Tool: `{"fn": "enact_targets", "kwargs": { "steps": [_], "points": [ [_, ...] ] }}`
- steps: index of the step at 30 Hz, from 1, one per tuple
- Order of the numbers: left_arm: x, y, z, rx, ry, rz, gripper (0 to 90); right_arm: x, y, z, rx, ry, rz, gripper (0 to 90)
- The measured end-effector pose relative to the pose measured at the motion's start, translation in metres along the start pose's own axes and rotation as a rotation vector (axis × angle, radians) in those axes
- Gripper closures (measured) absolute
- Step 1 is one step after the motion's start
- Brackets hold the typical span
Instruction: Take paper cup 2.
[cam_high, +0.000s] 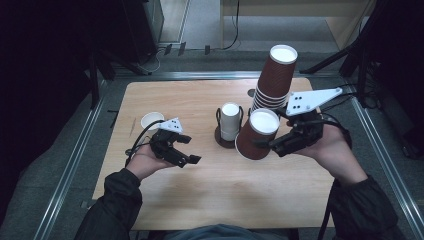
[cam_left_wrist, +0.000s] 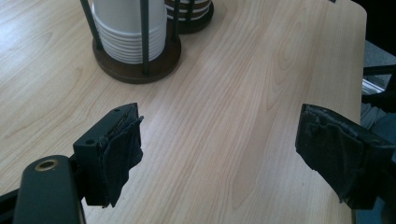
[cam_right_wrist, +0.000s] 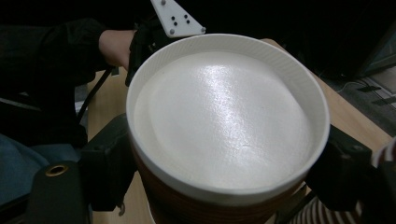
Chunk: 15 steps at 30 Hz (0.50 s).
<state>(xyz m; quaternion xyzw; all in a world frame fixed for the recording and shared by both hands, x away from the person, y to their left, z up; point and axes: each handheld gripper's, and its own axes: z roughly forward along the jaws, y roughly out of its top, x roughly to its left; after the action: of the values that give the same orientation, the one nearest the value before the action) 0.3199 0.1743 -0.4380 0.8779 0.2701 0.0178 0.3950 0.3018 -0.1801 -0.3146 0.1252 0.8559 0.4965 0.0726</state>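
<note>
There's a stack of white cups (cam_high: 230, 121) sitting upside down in a dark round wire holder (cam_high: 223, 138) near the middle of the tabletop (cam_high: 210, 185). A lone small white cup (cam_high: 151, 120) stands mouth up toward the left edge (looks empty). Behind the far edge there's grey floor (cam_high: 200, 20) with cables (cam_high: 155, 62).

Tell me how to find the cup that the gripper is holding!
Look at the wooden table, then at its right side, where a tall leaning stack of brown cups stands. Just in front of it, the right gripper clamps one brown cup upside down. It is the lone brown cup lifted off the stack, white bottom facing up.
</note>
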Motion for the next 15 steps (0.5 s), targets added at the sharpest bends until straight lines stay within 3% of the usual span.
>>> {"fn": "enact_targets", "kwargs": {
  "steps": [6,15],
  "points": [
    [0.002,-0.001,0.004,0.019,-0.017,0.007,14.5,0.000,-0.019,0.031,0.016,0.051,0.028,20.2],
    [0.004,-0.001,0.007,0.013,-0.010,0.016,14.3,-0.004,-0.043,0.067,0.027,0.056,0.054,20.2]
  ]
}}
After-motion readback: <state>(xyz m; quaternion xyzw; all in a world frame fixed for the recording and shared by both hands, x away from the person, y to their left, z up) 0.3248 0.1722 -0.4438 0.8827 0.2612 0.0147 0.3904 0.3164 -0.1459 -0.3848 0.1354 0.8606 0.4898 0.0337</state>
